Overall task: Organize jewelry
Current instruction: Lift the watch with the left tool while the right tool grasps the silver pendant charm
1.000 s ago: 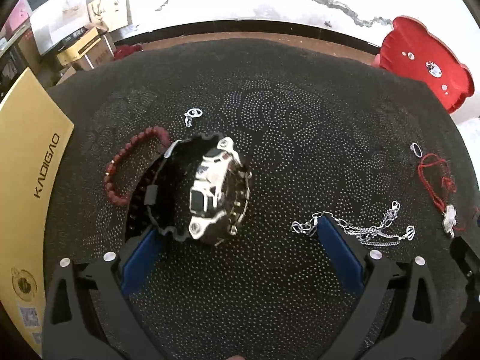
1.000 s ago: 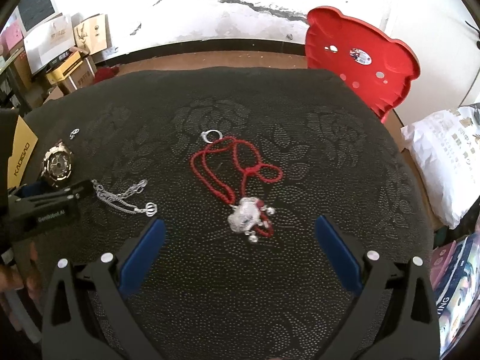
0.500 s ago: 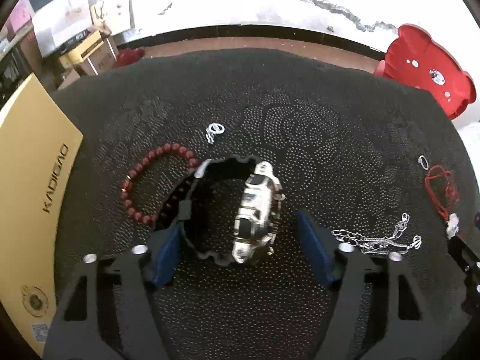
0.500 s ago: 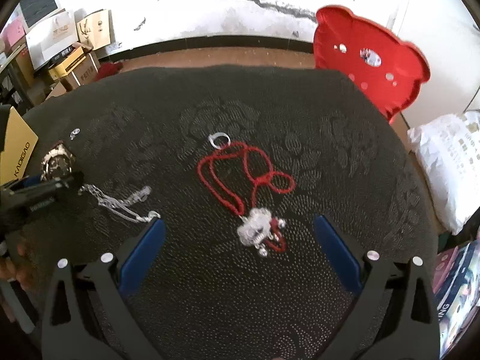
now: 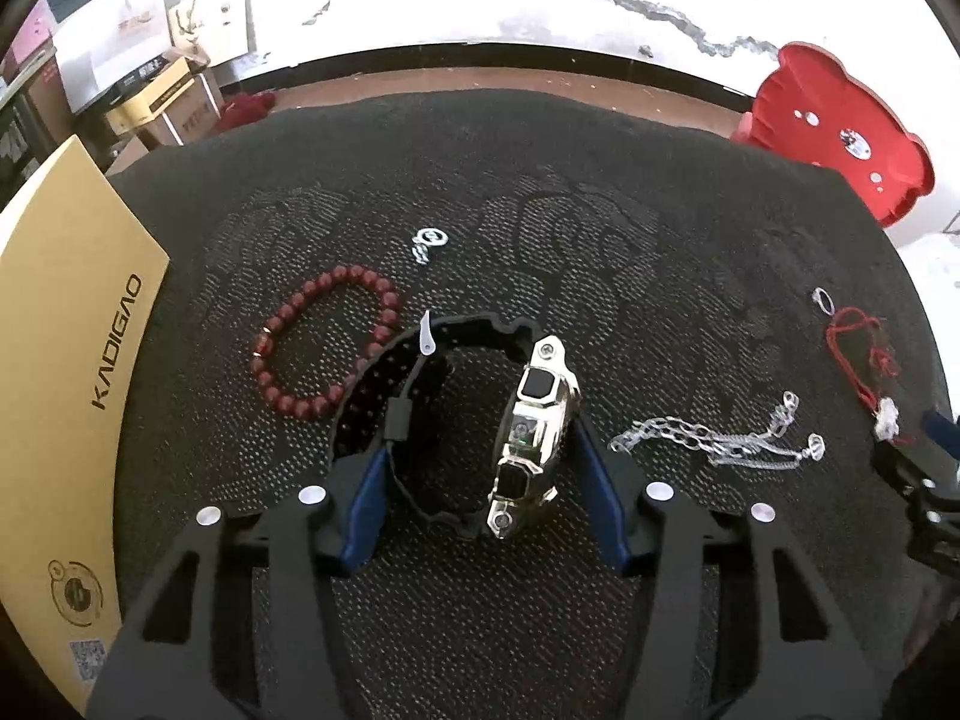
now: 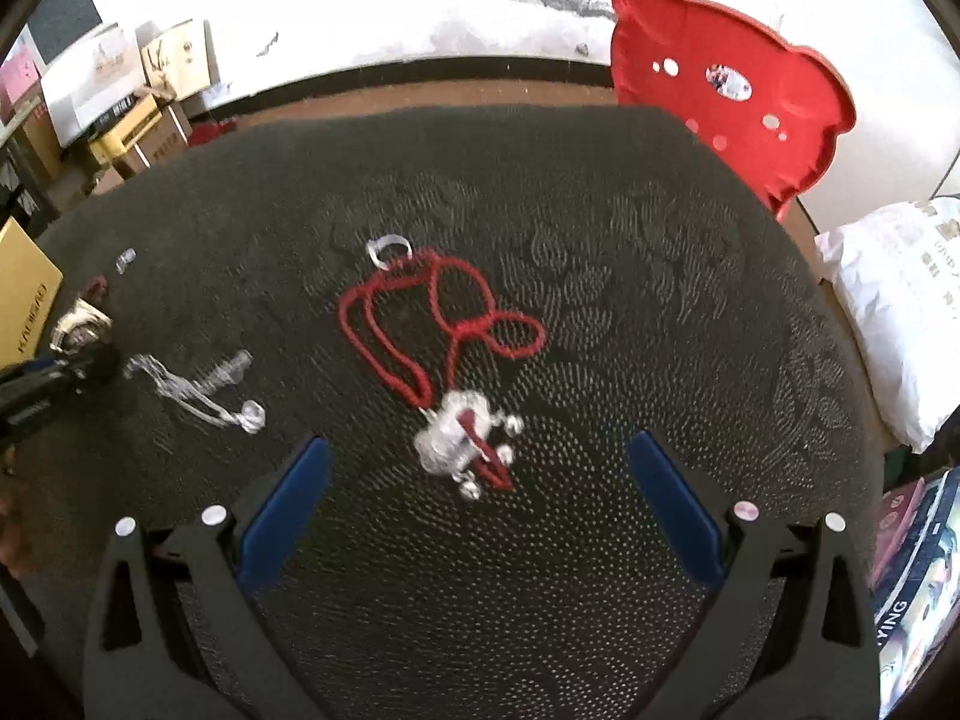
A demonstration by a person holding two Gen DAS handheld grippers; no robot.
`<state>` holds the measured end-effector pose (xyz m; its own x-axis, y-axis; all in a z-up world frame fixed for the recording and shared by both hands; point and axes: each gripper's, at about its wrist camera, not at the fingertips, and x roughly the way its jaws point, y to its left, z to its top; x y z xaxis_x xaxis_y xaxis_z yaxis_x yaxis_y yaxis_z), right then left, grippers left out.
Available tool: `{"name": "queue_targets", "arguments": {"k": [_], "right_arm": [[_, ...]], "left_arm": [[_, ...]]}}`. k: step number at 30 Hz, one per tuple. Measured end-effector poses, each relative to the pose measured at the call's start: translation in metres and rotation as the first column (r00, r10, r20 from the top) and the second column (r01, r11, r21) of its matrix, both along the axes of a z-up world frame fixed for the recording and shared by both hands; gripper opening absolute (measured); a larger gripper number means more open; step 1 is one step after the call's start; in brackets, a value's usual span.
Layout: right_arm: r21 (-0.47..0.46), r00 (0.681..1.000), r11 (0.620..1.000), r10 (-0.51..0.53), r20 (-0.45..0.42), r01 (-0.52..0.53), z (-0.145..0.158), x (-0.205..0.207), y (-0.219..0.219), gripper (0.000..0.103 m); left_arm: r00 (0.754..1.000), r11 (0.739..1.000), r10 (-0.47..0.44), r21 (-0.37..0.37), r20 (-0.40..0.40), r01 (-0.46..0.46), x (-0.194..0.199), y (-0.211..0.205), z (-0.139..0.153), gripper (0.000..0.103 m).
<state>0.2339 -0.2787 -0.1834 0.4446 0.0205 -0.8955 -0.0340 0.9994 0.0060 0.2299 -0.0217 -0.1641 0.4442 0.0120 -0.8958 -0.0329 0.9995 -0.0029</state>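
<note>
My left gripper [image 5: 483, 495] has just been closing around the chunky silver-cased wristwatch with the black rubber strap [image 5: 534, 432], which stands on edge on the dark patterned tablecloth [image 5: 600, 228]. The strap loop and case sit between my 2 blue pads; the right pad looks to be touching the case, the left pad is at the strap, but I cannot tell whether the squeeze is firm yet. The watch's long axis runs away from me, roughly in line with my fingers, so the pads bear on its 2 broad sides.

My right gripper [image 6: 480, 492] hangs with its jaws wide apart and nothing in them, the red cord necklace with a silver pendant [image 6: 462, 438] lying between the pads and slightly ahead. That hand is plainly nearer the necklace, my left nearer the watch.

Just beside the strap on the left lies the dark red bead bracelet [image 5: 327, 342], touching or nearly so; I judge a lift could drag it. The silver chain [image 5: 714, 438] lies near on the right. The yellow cardboard box [image 5: 60, 360] borders the left edge; ahead the cloth is open.
</note>
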Motion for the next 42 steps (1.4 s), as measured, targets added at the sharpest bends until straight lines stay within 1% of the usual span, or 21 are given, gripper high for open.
{"name": "queue_targets", "arguments": {"k": [2, 4, 5, 6, 7, 8, 12, 14, 16, 18, 19, 20, 21, 25, 30, 38, 42], "right_arm": [[-0.002, 1.000, 1.000, 0.000, -0.008, 0.000, -0.007, 0.002, -0.001, 0.097], [0.007, 1.000, 1.000, -0.001, 0.001, 0.001, -0.007, 0.004, -0.003, 0.096], [0.007, 1.000, 1.000, -0.006, 0.011, 0.006, -0.005, 0.004, -0.004, 0.089], [0.010, 0.999, 1.000, -0.016, 0.030, 0.015, 0.000, 0.003, -0.007, 0.068], [0.013, 0.999, 1.000, -0.015, 0.031, 0.015, 0.002, 0.003, -0.008, 0.060], [0.012, 1.000, 1.000, -0.012, 0.026, 0.012, 0.002, 0.003, -0.009, 0.054], [0.015, 0.999, 1.000, -0.002, 0.033, 0.002, 0.001, 0.002, -0.010, 0.055], [-0.003, 0.999, 1.000, 0.006, 0.039, -0.006, 0.001, 0.001, -0.007, 0.054], [0.007, 0.999, 1.000, 0.012, 0.038, -0.012, 0.002, 0.000, -0.005, 0.049], [0.008, 0.999, 0.999, 0.035, 0.037, -0.035, 0.003, -0.001, 0.000, 0.034], [-0.007, 0.998, 0.999, 0.039, 0.039, -0.039, 0.004, -0.001, 0.004, 0.033], [-0.015, 0.998, 0.999, 0.047, 0.041, -0.046, 0.004, -0.002, 0.007, 0.030], [-0.014, 0.998, 0.999, 0.048, 0.042, -0.048, 0.005, -0.003, 0.009, 0.028], [0.004, 0.998, 0.999, 0.038, 0.043, -0.038, 0.008, -0.004, 0.010, 0.028], [-0.009, 0.995, 0.999, 0.043, 0.086, -0.042, 0.029, -0.012, 0.019, 0.028], [-0.028, 0.995, 0.999, 0.034, 0.096, -0.031, 0.061, -0.035, 0.029, 0.028], [-0.013, 0.993, 1.000, 0.030, 0.117, -0.029, 0.089, -0.055, 0.040, 0.028]], "left_arm": [[1.000, 1.000, -0.006, 0.003, -0.002, 0.006, -0.001, -0.001, -0.001, 0.056], [1.000, 1.000, -0.009, 0.003, -0.003, 0.010, -0.002, -0.003, -0.002, 0.056], [1.000, 1.000, -0.009, 0.003, -0.005, 0.009, -0.002, -0.003, -0.001, 0.056], [1.000, 1.000, -0.009, 0.000, -0.005, 0.009, -0.003, -0.002, -0.002, 0.056], [1.000, 1.000, -0.010, -0.002, -0.007, 0.010, -0.003, -0.002, -0.002, 0.056], [1.000, 1.000, -0.010, -0.004, -0.007, 0.010, -0.003, -0.002, -0.002, 0.056], [1.000, 1.000, -0.011, -0.003, -0.010, 0.011, -0.004, 0.001, -0.002, 0.056], [1.000, 1.000, -0.014, -0.001, -0.010, 0.014, -0.004, 0.000, -0.002, 0.056], [1.000, 1.000, -0.013, -0.002, -0.010, 0.013, -0.004, 0.001, -0.002, 0.056], [1.000, 1.000, -0.018, 0.002, -0.009, 0.018, -0.003, 0.000, -0.002, 0.056], [1.000, 1.000, -0.018, 0.002, -0.007, 0.018, -0.004, 0.001, -0.002, 0.056], [1.000, 1.000, -0.016, 0.002, -0.006, 0.016, -0.004, 0.001, -0.002, 0.056], [1.000, 1.000, -0.015, 0.001, -0.005, 0.015, -0.005, 0.002, -0.002, 0.056], [1.000, 1.000, -0.014, 0.014, 0.000, 0.014, -0.006, 0.003, 0.000, 0.056], [1.000, 1.000, -0.016, 0.019, 0.022, 0.015, -0.010, 0.003, 0.013, 0.056], [0.998, 0.999, -0.026, 0.022, 0.061, 0.024, -0.033, 0.003, 0.050, 0.056], [0.997, 1.000, -0.013, 0.017, 0.079, 0.012, -0.052, 0.010, 0.076, 0.056]]}}
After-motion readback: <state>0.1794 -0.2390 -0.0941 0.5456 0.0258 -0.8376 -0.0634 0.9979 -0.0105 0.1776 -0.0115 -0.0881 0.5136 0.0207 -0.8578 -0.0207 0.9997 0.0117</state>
